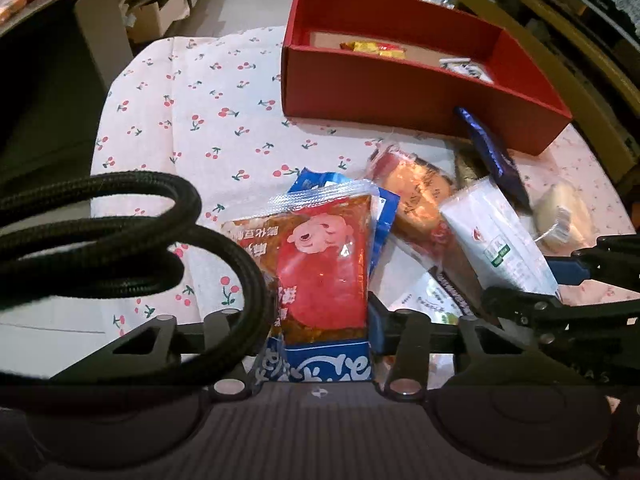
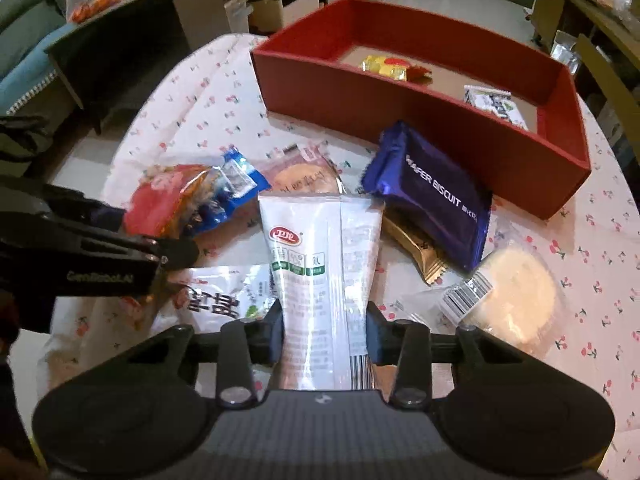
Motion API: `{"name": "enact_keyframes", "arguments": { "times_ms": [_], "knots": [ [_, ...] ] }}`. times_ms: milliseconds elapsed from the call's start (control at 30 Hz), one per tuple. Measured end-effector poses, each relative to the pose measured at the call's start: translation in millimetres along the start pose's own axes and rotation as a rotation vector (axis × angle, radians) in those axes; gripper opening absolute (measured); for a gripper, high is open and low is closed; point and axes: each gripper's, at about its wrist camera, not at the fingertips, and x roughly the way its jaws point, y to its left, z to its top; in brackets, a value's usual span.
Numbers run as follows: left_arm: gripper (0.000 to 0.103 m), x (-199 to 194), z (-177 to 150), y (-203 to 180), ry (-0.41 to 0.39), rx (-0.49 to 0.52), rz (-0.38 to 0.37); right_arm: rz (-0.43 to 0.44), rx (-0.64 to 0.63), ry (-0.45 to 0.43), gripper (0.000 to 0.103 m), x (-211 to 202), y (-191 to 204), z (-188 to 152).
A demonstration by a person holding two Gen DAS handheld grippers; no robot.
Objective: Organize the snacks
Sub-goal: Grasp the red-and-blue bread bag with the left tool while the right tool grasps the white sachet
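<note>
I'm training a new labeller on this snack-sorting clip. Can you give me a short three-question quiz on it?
1. True or false: the red box is empty.
2. What does the right hand-held gripper hold: A) purple wafer packet B) white packet C) round cake?
3. What pattern is on the tablecloth?

Key: 1 false, some packets lie inside; 2 B; 3 cherries.

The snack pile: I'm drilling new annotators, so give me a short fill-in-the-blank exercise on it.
1. The right tongs are shut on a ____ packet.
2. The left tongs grip a red packet together with a ____ one.
3. The purple packet reads WAFER ____.
4. The box is ____.

Missing words: white; blue; BISCUIT; red
</note>
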Motion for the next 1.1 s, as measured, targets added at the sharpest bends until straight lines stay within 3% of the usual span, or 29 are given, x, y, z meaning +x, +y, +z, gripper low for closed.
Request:
{"name": "enact_keyframes", "arguments": {
  "times_ms": [267, 400, 867, 967, 1100],
  "knots": [
    [0.047, -14.7, -2.6, -3.4, -0.039, 0.008, -0.025, 0.01, 0.034, -0.051, 0.057, -17.8, -4.2, 3.3],
    [0.045, -18.4, -2.7, -6.2, -0.049, 0.021, -0.058, 0.013, 0.03, -0.048, 0.057, -18.4, -4.0, 2.7],
    [0.043, -13.9, -4.9, -12.5, -0.046, 0.051, -0.07, 0.02, 0.048, -0.049, 0.057, -18.5, -8.4, 3.5],
    [0.052, -7.5, -5.1, -17.0, -0.024, 0.083, -0.072, 0.021, 0.047, -0.042, 0.057, -16.8, -8.4, 3.2],
    [0.075, 6.9, -4.9, -14.3, 0.025, 0.066, -0.063, 0.022, 0.045, -0.03, 0.057, -14.0, -8.1, 2.7]
  ]
}}
